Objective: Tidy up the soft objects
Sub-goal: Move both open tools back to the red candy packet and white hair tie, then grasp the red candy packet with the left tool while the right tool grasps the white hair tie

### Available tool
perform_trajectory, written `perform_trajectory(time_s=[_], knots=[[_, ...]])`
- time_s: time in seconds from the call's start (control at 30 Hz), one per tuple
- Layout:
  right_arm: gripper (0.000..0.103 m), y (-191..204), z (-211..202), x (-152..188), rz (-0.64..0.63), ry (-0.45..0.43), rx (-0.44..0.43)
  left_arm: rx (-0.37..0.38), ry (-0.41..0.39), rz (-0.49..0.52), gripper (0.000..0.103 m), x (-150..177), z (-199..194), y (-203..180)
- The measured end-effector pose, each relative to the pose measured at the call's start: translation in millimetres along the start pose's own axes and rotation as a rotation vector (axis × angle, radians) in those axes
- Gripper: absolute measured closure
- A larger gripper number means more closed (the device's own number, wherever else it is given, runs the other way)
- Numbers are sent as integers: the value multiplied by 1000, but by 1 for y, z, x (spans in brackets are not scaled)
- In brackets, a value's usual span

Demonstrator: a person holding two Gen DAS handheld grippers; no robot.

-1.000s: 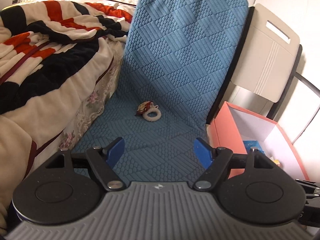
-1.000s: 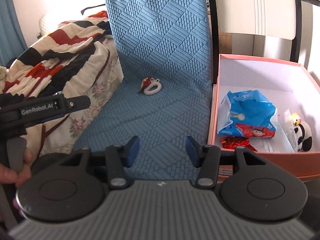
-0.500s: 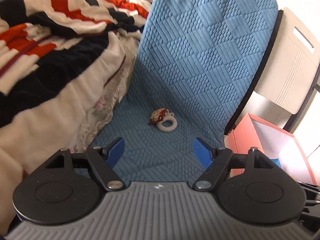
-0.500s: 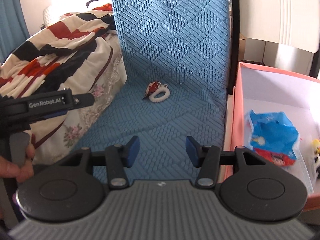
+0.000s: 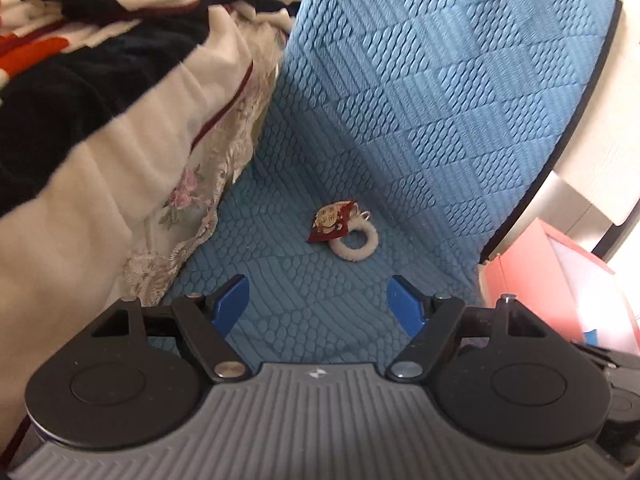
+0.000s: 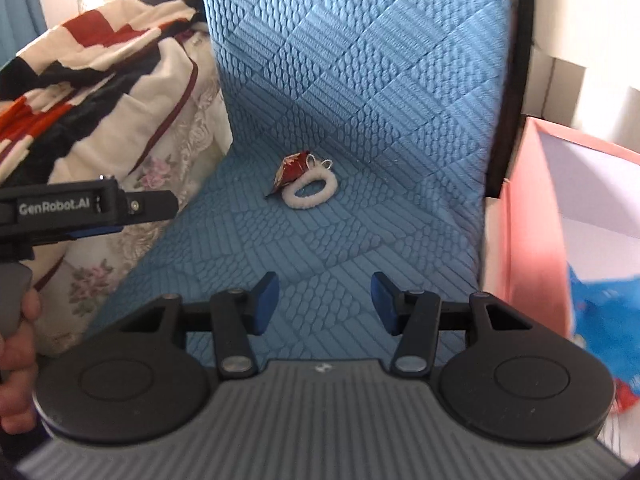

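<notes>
A white fluffy hair tie (image 5: 356, 245) (image 6: 311, 189) lies on the blue quilted seat cushion (image 5: 328, 312) (image 6: 320, 240), touching a small red snack packet (image 5: 331, 222) (image 6: 291, 169) on its left. My left gripper (image 5: 318, 304) hovers over the seat just short of the two items, open, nothing between its blue pads. My right gripper (image 6: 324, 304) also stands open and empty, farther back over the seat. The left gripper's body (image 6: 88, 208) shows at the left of the right wrist view, held by a hand (image 6: 18, 364).
A striped red, black and white blanket (image 5: 100, 92) (image 6: 92, 68) hangs over the bed on the left, against the seat. A pink box (image 5: 560, 280) (image 6: 536, 224) stands right of the chair with a blue bag (image 6: 604, 320) inside. The blue backrest (image 5: 440, 80) rises behind the items.
Both grippers have moved forward toward the hair tie and packet, which now appear larger and nearer. The pink box has slid toward the right edge. Jaw openings are unchanged.
</notes>
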State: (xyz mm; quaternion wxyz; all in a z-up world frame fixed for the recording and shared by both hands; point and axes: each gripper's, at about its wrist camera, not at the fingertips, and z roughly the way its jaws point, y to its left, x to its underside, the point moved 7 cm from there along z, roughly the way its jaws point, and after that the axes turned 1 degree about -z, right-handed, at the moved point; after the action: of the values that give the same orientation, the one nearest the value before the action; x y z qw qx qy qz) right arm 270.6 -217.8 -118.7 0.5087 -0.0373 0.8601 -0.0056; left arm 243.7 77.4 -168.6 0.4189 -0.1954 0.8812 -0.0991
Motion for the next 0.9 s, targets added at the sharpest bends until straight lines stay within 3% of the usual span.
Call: perform_trajectory(time_s=[0.17,0.3,0.5,0.67,0.77,0.9], knots=[[50,-9,35,-12,-31,37,-8,18,30,-8,23,-10,36,6],[50,-20,59,-30,14,40,-24,-46,8,125,23,-27,67,1],[50,-27,100,-56,62,34,-26,14,17,124,23,-48,110,3],[55,-34,141,-72,135,70,-96,89,65,64,23,-53,141,3],[73,-35,159,-75,135,92,-101,112,105,11,24,-55,160,9],[74,-26,170,-77,80,89,-117,168,112,-52,24,-60,176,16]])
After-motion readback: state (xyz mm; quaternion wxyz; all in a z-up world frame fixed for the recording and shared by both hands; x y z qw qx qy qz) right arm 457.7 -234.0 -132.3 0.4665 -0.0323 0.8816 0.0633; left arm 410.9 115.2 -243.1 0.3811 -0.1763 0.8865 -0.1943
